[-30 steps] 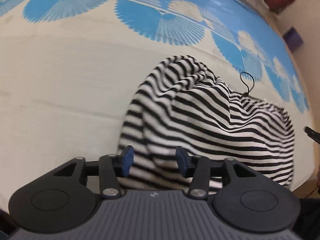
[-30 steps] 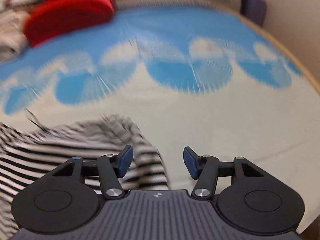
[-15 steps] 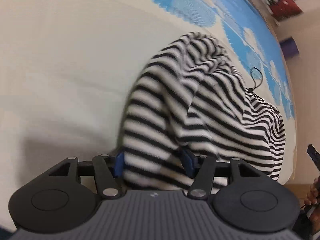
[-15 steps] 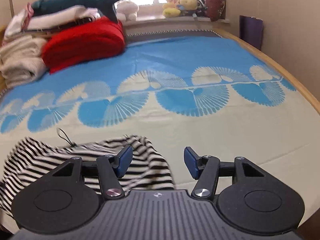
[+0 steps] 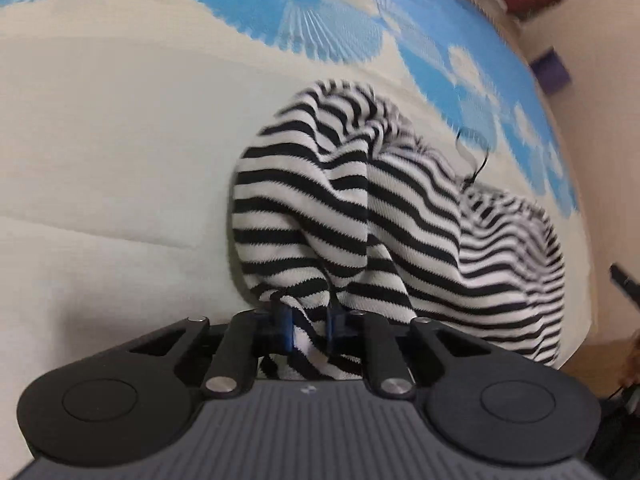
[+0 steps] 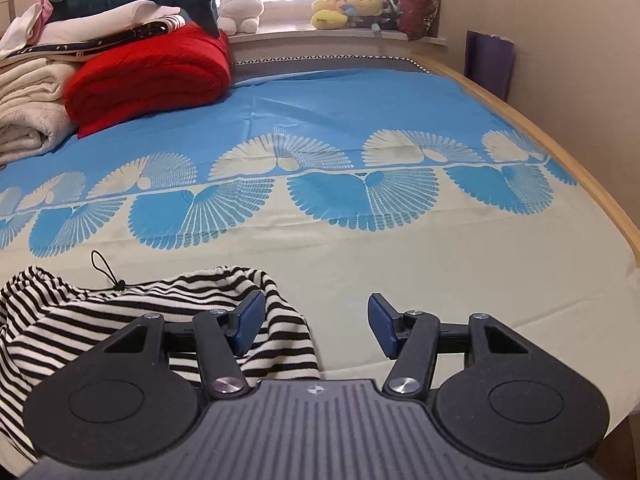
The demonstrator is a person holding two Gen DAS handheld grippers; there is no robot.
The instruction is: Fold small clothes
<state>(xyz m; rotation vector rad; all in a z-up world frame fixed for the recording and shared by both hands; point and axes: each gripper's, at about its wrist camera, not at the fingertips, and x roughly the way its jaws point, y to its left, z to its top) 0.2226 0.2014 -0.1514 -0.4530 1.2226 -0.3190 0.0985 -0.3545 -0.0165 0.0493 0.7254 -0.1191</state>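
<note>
A black-and-white striped garment [image 5: 392, 216] lies crumpled near the front edge of the bed. My left gripper [image 5: 309, 326] points down at its near-left corner, and its jaws are closing with a bunched fold of the striped cloth pinched between the blue pads. In the right wrist view the same striped garment [image 6: 132, 308] lies at the lower left, with a black cord loop [image 6: 105, 267] at its far edge. My right gripper [image 6: 316, 328] stands open just right of the garment, over bare sheet, with nothing between its fingers.
The bed sheet [image 6: 360, 256] is cream near me and blue with fan patterns farther off. A red folded blanket [image 6: 152, 76], white bedding and a plush shark are stacked at the far left. Soft toys line the windowsill [image 6: 348, 4]. A wooden bed edge [image 6: 560, 152] curves along the right.
My left gripper sank onto the garment's near corner and its jaws went from wide apart to pinching the striped cloth. My right gripper stayed open while its view steadied.
</note>
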